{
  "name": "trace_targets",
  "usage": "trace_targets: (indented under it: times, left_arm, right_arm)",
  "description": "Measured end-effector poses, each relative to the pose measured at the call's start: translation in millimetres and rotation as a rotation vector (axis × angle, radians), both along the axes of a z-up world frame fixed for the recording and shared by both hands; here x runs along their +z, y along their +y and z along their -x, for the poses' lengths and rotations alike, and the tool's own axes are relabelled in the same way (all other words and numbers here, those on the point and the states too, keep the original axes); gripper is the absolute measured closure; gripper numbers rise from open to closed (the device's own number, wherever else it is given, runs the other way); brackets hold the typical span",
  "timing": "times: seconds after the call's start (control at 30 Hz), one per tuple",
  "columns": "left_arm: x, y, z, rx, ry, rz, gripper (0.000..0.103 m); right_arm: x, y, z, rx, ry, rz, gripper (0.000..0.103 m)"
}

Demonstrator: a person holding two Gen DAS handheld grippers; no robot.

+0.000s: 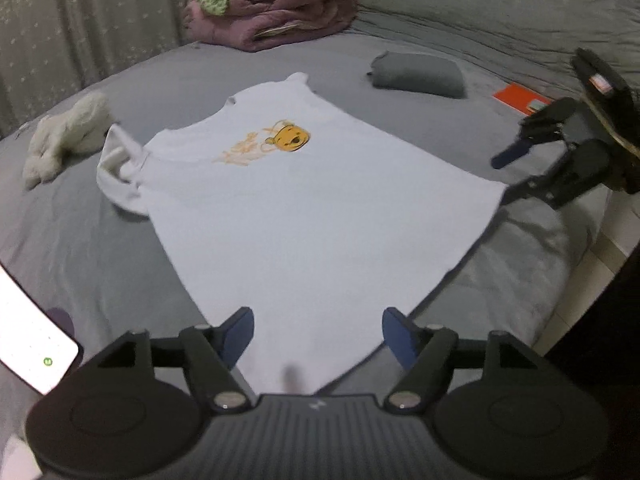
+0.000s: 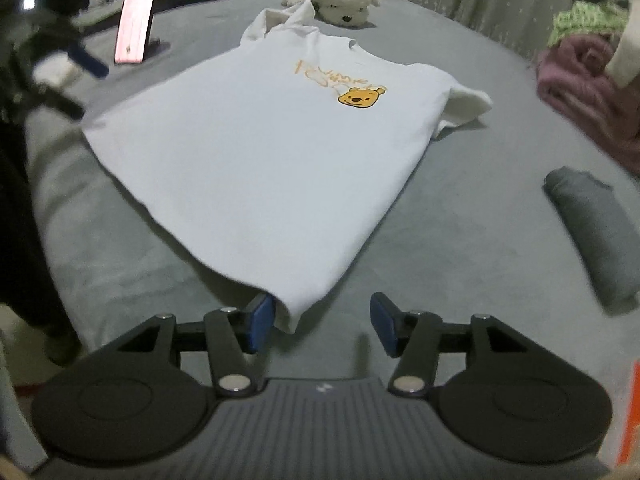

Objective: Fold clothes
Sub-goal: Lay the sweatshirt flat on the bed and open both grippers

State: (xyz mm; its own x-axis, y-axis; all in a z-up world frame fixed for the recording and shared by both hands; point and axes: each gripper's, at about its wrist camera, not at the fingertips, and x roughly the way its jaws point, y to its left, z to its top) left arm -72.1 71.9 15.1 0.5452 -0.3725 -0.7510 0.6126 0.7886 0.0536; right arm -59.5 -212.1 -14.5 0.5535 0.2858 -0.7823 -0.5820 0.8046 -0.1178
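A: Where is the T-shirt [image 1: 304,208] relative to the two tongs?

B: It lies flat, print side up, on a grey bed cover [image 1: 120,248]. In the left wrist view the left gripper [image 1: 318,334] is spread, one hem corner lying between its blue pads [image 1: 240,332] with neither pressing on it. In the right wrist view the right gripper [image 2: 322,326] is spread too; the other hem corner sits against its left pad, the right pad clear of the cloth.

A: What do the materials look like?

B: The shirt is smooth, pale cotton with an orange bear face [image 2: 357,97] and orange lettering. One sleeve [image 1: 120,172] is bunched and curled. The cover looks soft and faintly creased. The grippers are black plastic with ribbed grey bodies.

A: What differs between views?

B: The left view shows the right gripper from the side, plus an orange book [image 1: 520,98]. The right view shows a fluffy white plush dog [image 2: 344,2] by the collar and a glowing phone [image 2: 136,20] on a stand. Both show a folded grey garment [image 2: 592,236] and a rolled mauve blanket [image 1: 276,14].
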Motion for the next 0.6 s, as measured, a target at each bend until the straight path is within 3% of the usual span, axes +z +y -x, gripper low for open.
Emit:
trace_targets:
  times: [0.23,0.43,0.6]
  left_arm:
    - [7.0,-8.3,-18.2,0.074,0.011,0.109,0.024]
    - [2.1,-37.8,-40.4,0.077,0.013,0.104,0.02]
    - [-1.7,-64.0,-58.7,0.08,0.017,0.085,0.017]
  right_arm:
    - [11.3,-15.1,-11.0,0.028,0.059,-0.203,0.043]
    - [14.7,-21.0,-22.1,0.031,0.066,-0.306,0.04]
    - [8.7,-25.8,-42.6,-0.056,0.103,-0.342,0.038]
